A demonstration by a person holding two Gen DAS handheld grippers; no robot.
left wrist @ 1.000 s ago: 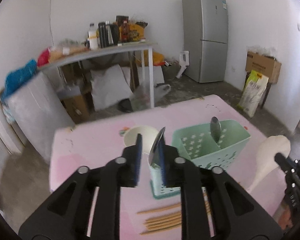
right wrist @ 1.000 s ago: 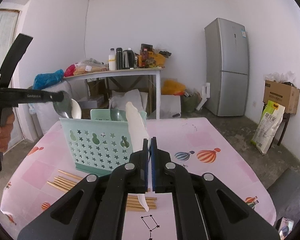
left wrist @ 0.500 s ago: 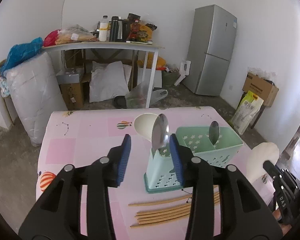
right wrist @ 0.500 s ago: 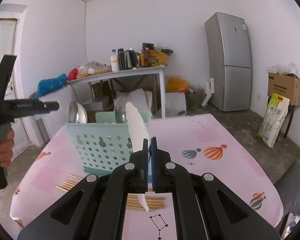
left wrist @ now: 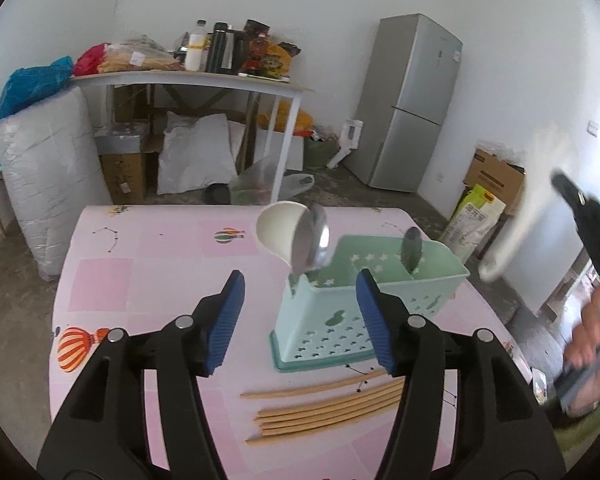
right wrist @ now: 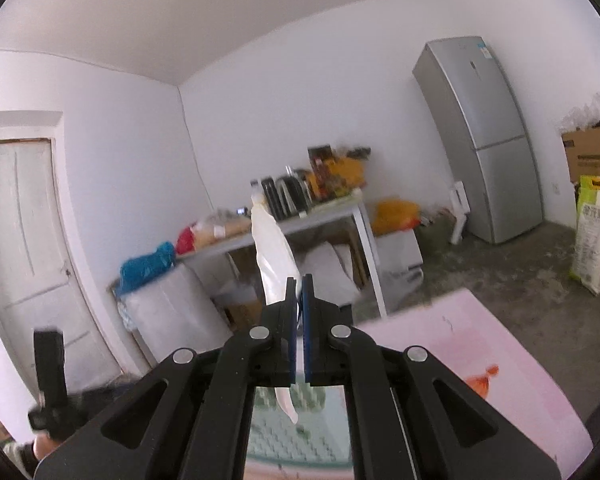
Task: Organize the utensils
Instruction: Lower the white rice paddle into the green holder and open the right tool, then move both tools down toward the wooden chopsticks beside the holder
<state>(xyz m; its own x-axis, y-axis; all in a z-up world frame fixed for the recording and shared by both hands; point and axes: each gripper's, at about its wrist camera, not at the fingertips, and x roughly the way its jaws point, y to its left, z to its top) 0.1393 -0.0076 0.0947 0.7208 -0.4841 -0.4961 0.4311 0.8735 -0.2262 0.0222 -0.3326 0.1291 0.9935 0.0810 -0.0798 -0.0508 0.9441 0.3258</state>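
Mint-green plastic holder [left wrist: 364, 308] stands on the pink table [left wrist: 148, 264], just beyond the left gripper [left wrist: 300, 320], whose jaws are opening with nothing between them. The right gripper [right wrist: 298, 300] pinches a white spoon [right wrist: 274, 264] above the holder. Risk: the thin handle may slip or turn in the pads and miss its compartment. I count two metal spoons [left wrist: 312, 242] and one white ladle [left wrist: 278, 230] in the holder, and about six chopsticks [left wrist: 328, 408] lying near it.

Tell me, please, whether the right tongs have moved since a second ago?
Yes. The right tongs rose: the caddy, level before, now lies below them.
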